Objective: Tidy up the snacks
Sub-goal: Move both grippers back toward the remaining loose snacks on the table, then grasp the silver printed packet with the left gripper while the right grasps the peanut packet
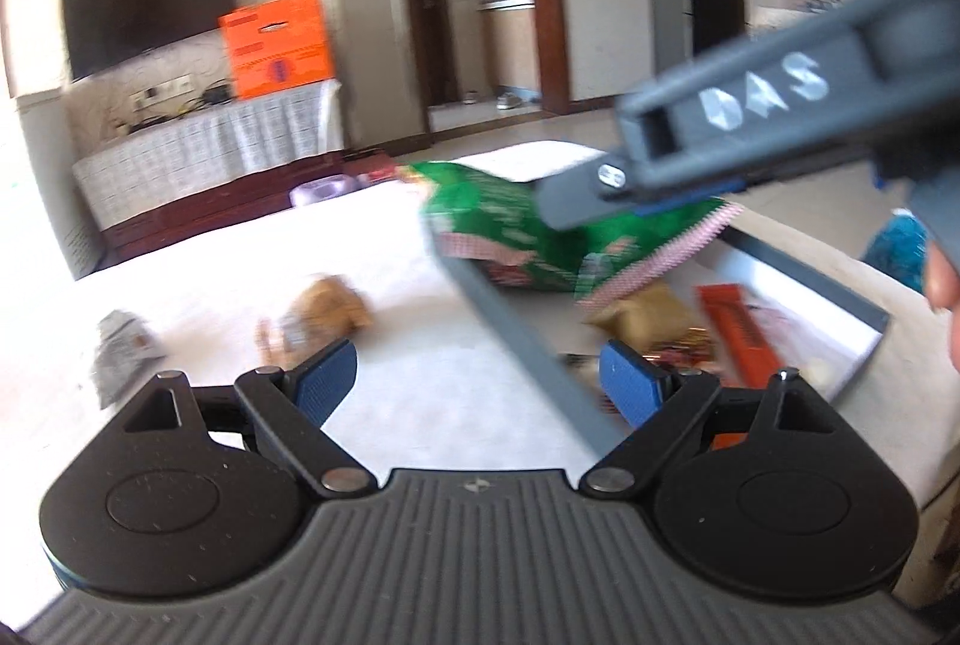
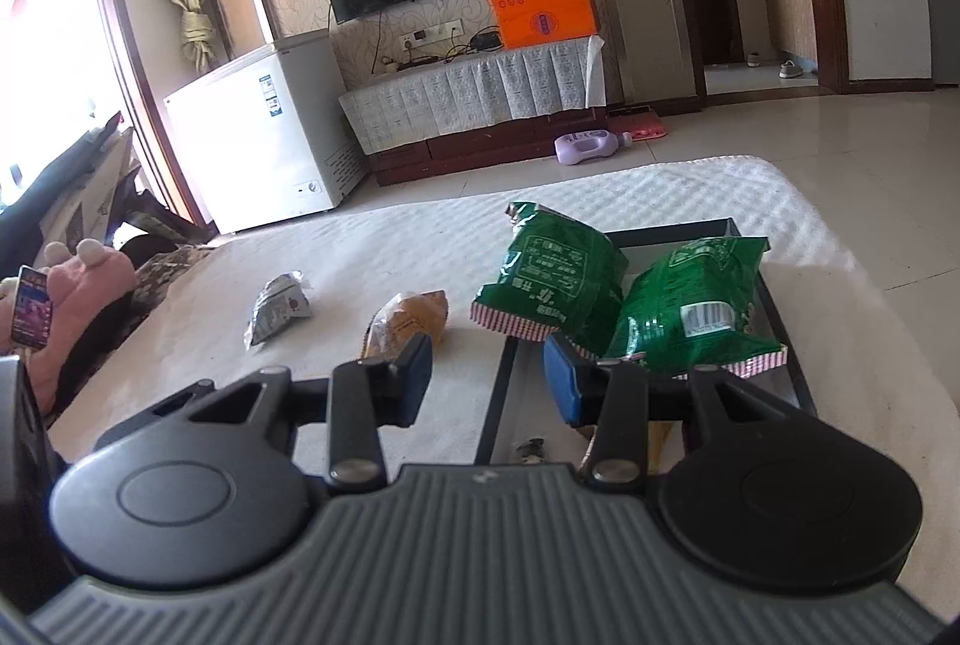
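Two green snack bags (image 2: 690, 309) sit at your dark tray (image 2: 792, 375), one inside, one (image 2: 552, 273) propped over its left rim, while your left gripper (image 1: 480, 381) gapes wide and your right gripper (image 2: 489, 381) hangs part-open, both empty.

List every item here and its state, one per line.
Left gripper: open, empty.
Right gripper: open, empty.
Tray: flat on the table.
Two green bags: lying sealed, one overhanging the tray's edge.
Yellow packet: outside the tray.
Grey packet: outside the tray.
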`<state>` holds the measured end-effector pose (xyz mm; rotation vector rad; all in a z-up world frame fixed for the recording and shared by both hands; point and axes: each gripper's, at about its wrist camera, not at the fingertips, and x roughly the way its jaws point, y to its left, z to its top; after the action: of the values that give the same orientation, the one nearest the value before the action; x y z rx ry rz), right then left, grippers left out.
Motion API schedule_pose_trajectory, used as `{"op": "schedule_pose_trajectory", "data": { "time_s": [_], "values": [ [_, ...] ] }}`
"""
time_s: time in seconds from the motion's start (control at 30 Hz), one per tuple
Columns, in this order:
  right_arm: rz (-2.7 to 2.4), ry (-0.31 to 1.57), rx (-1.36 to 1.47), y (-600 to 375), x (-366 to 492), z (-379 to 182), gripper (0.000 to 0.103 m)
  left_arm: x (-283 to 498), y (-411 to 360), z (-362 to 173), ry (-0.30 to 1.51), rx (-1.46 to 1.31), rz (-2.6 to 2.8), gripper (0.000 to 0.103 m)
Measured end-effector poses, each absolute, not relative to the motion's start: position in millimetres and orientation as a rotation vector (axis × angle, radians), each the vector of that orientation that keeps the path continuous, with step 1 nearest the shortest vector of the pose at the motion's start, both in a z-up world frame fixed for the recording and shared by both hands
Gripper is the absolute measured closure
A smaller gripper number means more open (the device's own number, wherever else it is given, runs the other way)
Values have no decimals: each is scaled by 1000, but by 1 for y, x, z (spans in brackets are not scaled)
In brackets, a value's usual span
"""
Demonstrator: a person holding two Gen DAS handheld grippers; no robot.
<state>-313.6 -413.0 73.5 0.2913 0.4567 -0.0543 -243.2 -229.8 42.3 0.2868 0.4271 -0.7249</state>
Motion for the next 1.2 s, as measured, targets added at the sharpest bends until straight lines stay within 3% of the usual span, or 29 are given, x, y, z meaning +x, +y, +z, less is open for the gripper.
{"op": "schedule_pose_trajectory", "data": {
  "time_s": [0.73, 0.87, 1.2],
  "values": [
    [-20, 543, 297, -341, -236, 44, 58, -80, -109, 28, 471, 203, -358, 8],
    [-70, 542, 327, -347, -224, 39, 46, -51, -115, 21, 472, 215, -380, 8],
    [-118, 593, 390, -355, -182, 14, 41, 18, -127, 7, 539, 249, -473, 6]
  ]
}}
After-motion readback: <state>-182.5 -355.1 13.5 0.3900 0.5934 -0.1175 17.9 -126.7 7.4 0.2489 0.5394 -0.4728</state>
